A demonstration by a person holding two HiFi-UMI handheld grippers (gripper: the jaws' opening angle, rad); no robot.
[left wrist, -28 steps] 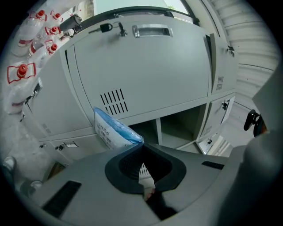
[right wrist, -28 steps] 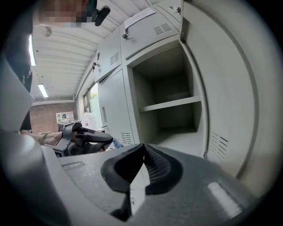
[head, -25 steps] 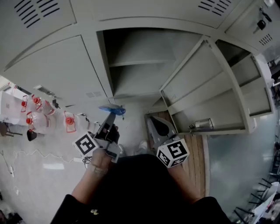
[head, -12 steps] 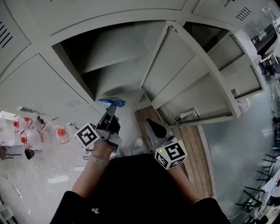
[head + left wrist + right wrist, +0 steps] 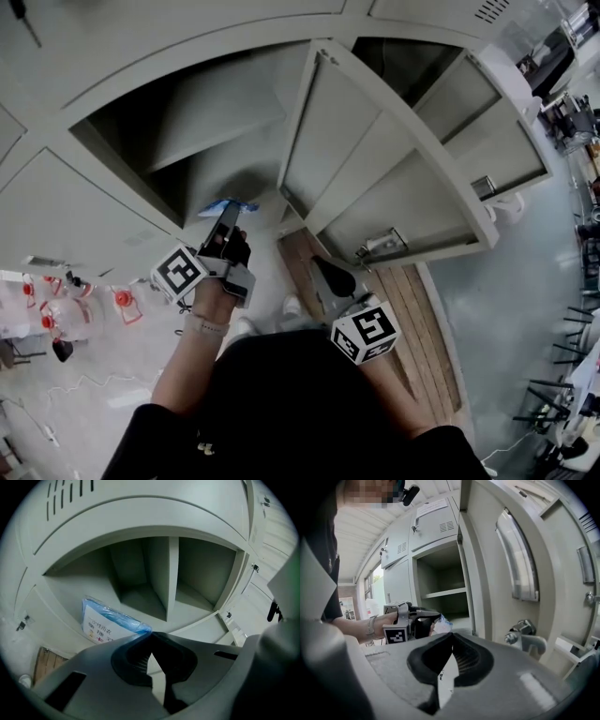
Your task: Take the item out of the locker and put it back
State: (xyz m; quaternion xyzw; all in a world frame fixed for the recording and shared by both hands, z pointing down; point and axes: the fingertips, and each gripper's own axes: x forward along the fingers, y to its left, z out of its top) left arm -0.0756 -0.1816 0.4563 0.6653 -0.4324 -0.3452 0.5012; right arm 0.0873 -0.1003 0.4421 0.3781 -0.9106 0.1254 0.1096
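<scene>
The left gripper (image 5: 229, 212) points level at the open locker (image 5: 141, 155), and its jaws are clenched on one corner of a flat blue plastic packet (image 5: 216, 204) with a white printed label. In the left gripper view the packet (image 5: 110, 622) sticks out up and to the left from the tips of the left gripper (image 5: 150, 635), hanging in the air at the mouth of the compartment, low down near its bottom edge – whether it has crossed the threshold cannot be told. Inside the compartment a shelf (image 5: 171, 578) divides the space, and both halves look bare. The locker's door (image 5: 375, 164) stands swung wide to the right, with a metal latch (image 5: 379, 247) on its inner face. The right gripper (image 5: 322, 266) hangs lower and to the right, tilted a little downward, above a strip of wooden boards (image 5: 422, 319); its jaws are pressed together with nothing between them, as the right gripper view shows at the tips of the right gripper (image 5: 452, 635). That view also catches the left gripper (image 5: 423, 615) from the side – the packet (image 5: 441, 626) pinched at its tip – and the latch (image 5: 526, 635) close by. Water jugs (image 5: 58, 311) with red caps stand on the floor at far left.
</scene>
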